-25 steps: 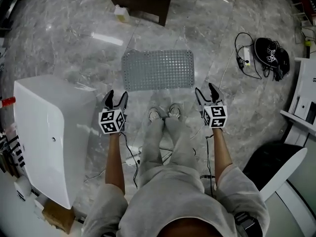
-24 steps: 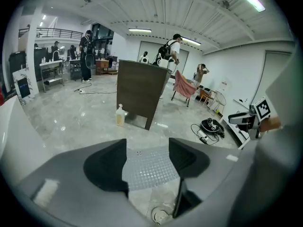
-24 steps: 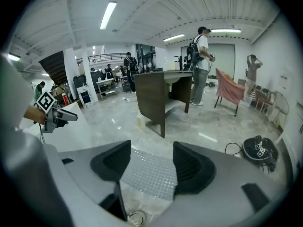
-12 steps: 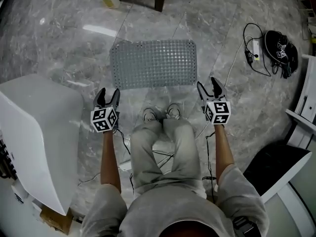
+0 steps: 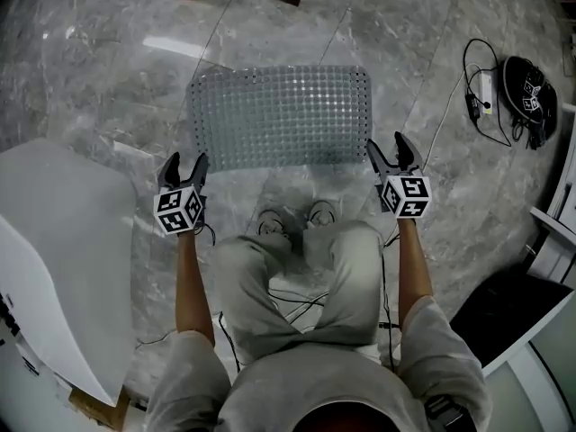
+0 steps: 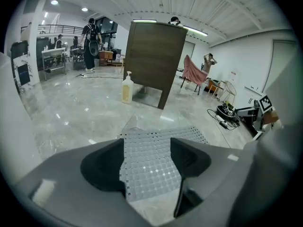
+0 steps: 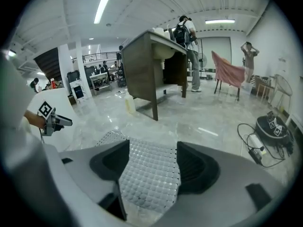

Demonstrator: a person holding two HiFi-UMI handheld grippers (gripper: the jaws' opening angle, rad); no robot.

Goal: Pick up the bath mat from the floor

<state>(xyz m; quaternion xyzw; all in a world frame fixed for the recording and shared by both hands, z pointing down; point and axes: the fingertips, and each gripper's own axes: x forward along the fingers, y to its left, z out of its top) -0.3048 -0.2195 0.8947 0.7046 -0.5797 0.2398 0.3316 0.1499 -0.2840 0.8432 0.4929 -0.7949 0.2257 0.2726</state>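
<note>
A grey, perforated bath mat [image 5: 279, 115] lies flat on the marble floor in front of the person's feet. My left gripper [image 5: 184, 162] hovers just short of the mat's near left corner. Its jaws are opening, with nothing between them. In the left gripper view the mat [image 6: 151, 164] shows through the gap ahead of the jaws. My right gripper [image 5: 387, 147] stands open at the mat's near right corner, not touching it. The right gripper view looks along the open jaws onto the mat [image 7: 149, 174].
A white tub-like body [image 5: 63, 241] stands close on the left. A dark wooden cabinet [image 6: 154, 60] and a plastic bottle [image 6: 126, 88] stand beyond the mat. A black bag [image 5: 526, 88] with cables and a power strip [image 5: 484, 84] lies at the right, near white furniture [image 5: 558, 223].
The person has bent lower and forward. Both grippers have moved toward the mat's near corners, and the mat now looks larger and nearer.
</note>
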